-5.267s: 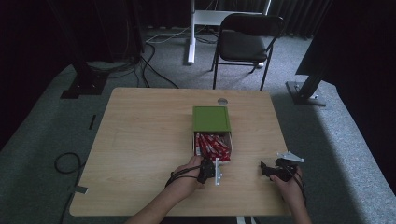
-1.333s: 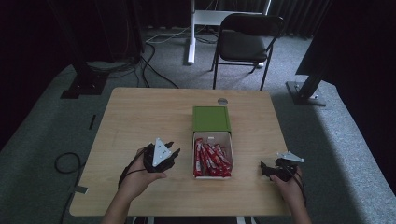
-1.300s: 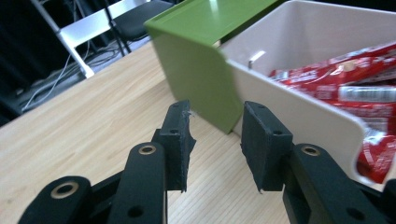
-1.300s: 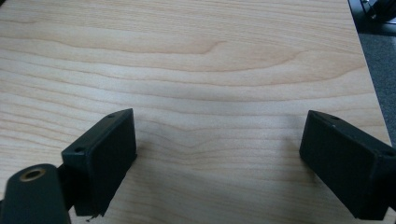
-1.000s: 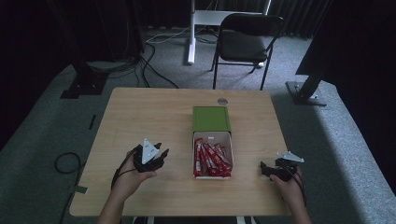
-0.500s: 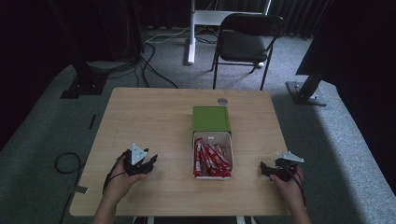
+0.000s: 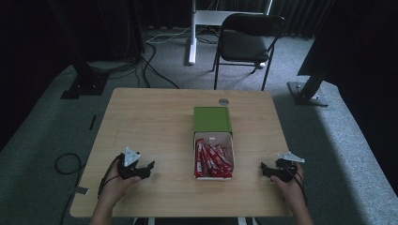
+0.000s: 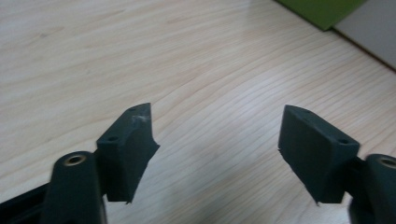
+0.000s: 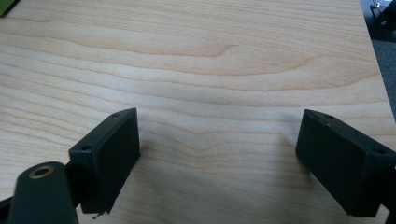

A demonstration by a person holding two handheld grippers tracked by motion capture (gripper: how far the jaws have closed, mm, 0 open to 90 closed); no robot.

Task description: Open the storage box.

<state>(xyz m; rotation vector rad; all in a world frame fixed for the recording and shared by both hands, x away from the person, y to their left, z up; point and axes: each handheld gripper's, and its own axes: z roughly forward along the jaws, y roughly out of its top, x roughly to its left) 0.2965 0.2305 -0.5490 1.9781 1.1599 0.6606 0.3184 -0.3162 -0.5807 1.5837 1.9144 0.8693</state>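
Near edge of the counter (image 7: pixel 155 117): two hand-held grippers are resting low on the wood, one at each side, well apart. The left hand-held gripper (image 7: pixel 146 168) is sitting spread, jaws having just been opening, with bare wood grain between them. The right hand-held gripper (image 7: pixel 265 169) is sitting spread too, nothing but bare counter between its jaws.

Between them, mid-counter: one white open box (image 7: pixel 213 176) is lying flat, holding a heap of red wrapped bars (image 7: pixel 212 158); too crowded to count exactly. Just beyond, touching the box's far end, one green lid (image 7: pixel 212 119) is lying flat. Further back, one small round grey disc (image 7: pixel 224 101) is sitting near the far edge.

Counter is pale wood with rounded corners. Beyond it: grey carpet, one dark folding chair (image 7: pixel 251 40), a white desk leg (image 7: pixel 192 33), black cables (image 7: pixel 141 65) trailing on the floor, dark curtains behind.
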